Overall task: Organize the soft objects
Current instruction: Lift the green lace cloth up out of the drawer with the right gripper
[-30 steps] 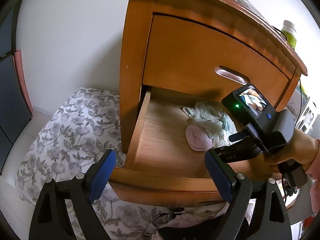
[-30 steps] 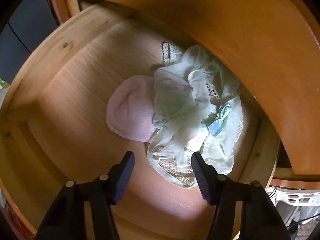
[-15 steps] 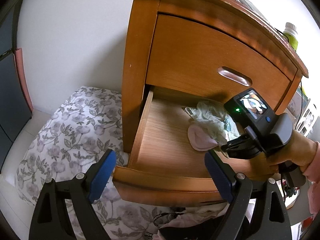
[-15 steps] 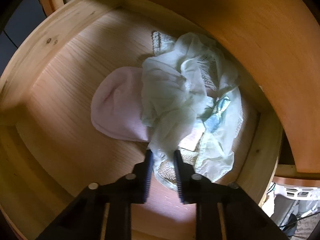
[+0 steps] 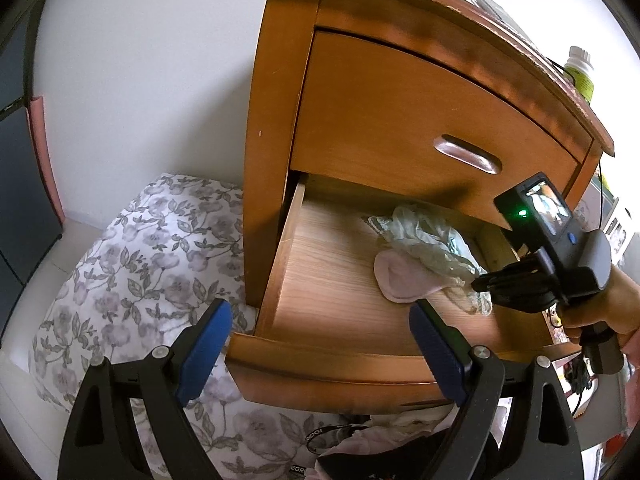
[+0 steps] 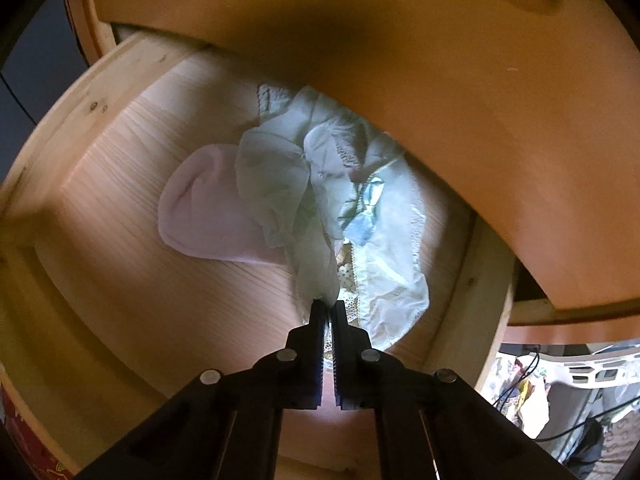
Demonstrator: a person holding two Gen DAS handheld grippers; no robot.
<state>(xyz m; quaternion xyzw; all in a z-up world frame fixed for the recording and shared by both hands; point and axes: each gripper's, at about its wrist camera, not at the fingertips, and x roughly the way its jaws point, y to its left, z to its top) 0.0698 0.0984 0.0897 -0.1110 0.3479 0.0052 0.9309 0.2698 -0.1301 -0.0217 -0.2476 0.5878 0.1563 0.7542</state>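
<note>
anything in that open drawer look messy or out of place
Yes. The pale green lacy garment lies crumpled in a heap at the right rear of the open drawer, draped partly over the pink cloth instead of folded. The right gripper is shut on the garment's near edge, pulling it taut.

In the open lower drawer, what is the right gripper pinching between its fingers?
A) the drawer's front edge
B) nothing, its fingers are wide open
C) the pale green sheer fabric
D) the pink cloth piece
C: in the right wrist view the right gripper is shut on a fold of the pale green sheer fabric, which stretches up from its tips, while the pink cloth piece lies untouched beside it in the drawer.
</note>
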